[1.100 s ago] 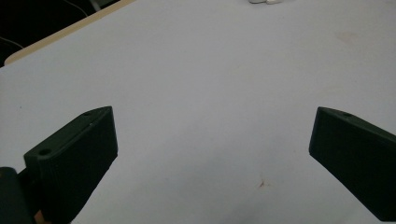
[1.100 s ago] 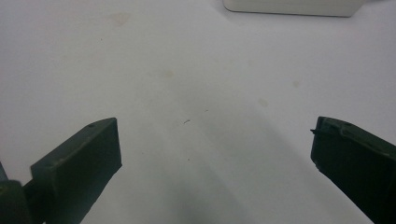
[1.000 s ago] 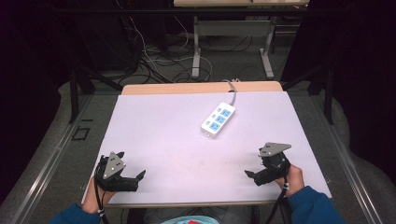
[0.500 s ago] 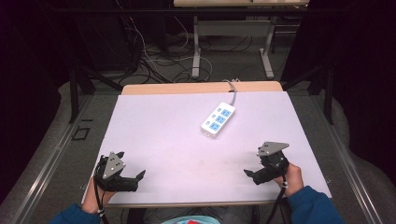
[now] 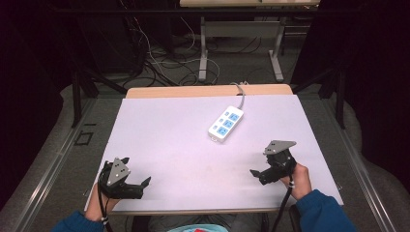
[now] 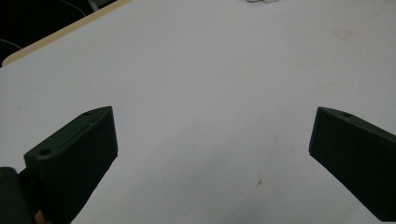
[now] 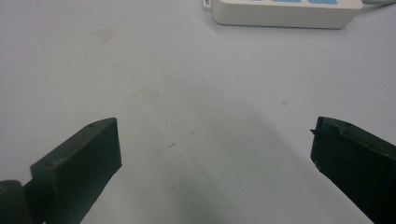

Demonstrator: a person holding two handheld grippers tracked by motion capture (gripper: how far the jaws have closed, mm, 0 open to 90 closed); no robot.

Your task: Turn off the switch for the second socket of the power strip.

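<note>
A white power strip (image 5: 226, 123) with blue sockets lies right of centre on the white tabletop (image 5: 174, 140), and its grey cable runs off the far edge. My left gripper (image 5: 137, 171) rests at the near left corner, open, with nothing between its jaws. My right gripper (image 5: 257, 176) sits at the near right, below the strip, also open with nothing in it. In the left gripper view the left gripper (image 6: 212, 140) has its jaws wide apart over bare table. In the right gripper view the right gripper (image 7: 215, 144) faces the power strip (image 7: 285, 11), which lies a short way ahead.
A strip of wooden table edge (image 5: 208, 91) shows at the far side. Beyond it are a tangle of floor cables (image 5: 164, 63) and the metal legs of another desk (image 5: 204, 53). Dark curtains close in both sides.
My right gripper has drifted slightly left and away from the person. The left gripper and the power strip have not moved.
</note>
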